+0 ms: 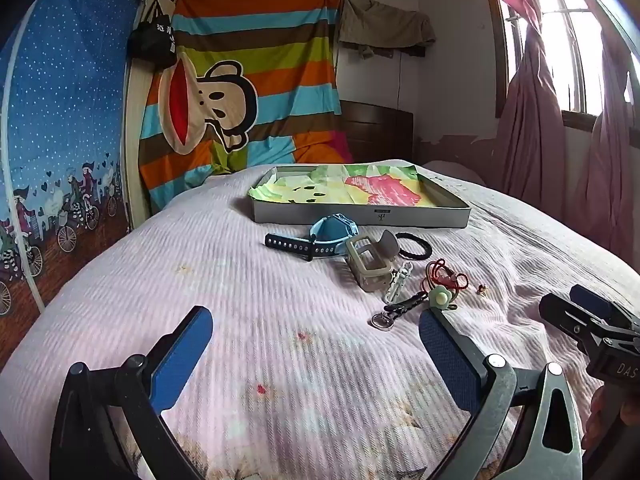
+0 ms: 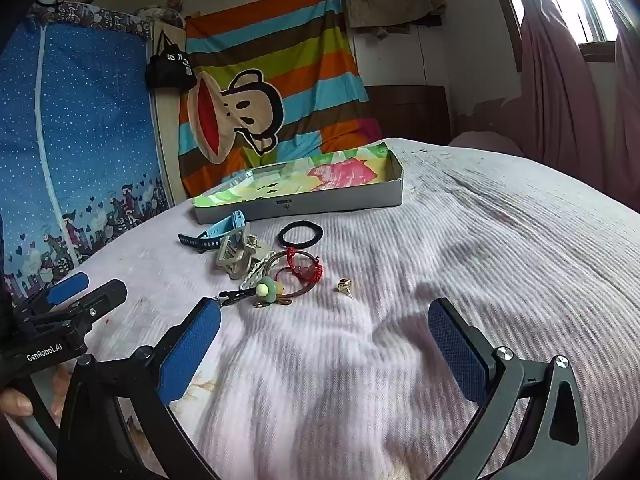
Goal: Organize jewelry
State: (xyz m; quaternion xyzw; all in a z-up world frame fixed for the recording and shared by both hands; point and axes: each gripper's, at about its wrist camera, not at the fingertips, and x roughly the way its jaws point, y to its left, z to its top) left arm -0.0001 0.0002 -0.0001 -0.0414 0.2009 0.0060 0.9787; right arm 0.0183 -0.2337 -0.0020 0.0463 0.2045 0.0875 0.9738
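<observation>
left tool (image 1: 316, 330): jaws apart, low over bed (image 1: 280, 360) | right tool (image 2: 324, 326): jaws apart, empty, lower centre | jewelry pile (image 2: 280, 276): mid-frame, just ahead

A pink-quilted bed (image 1: 280, 320) faces a striped monkey sheet (image 1: 256, 92); daylight enters a pink-curtained window (image 1: 568, 60).

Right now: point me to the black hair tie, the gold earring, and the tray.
black hair tie (image 2: 301, 234), right wrist view, on the near arc of the loop.
gold earring (image 2: 344, 286), right wrist view, on its body.
tray (image 2: 340, 200), right wrist view, on its grey front wall.
</observation>
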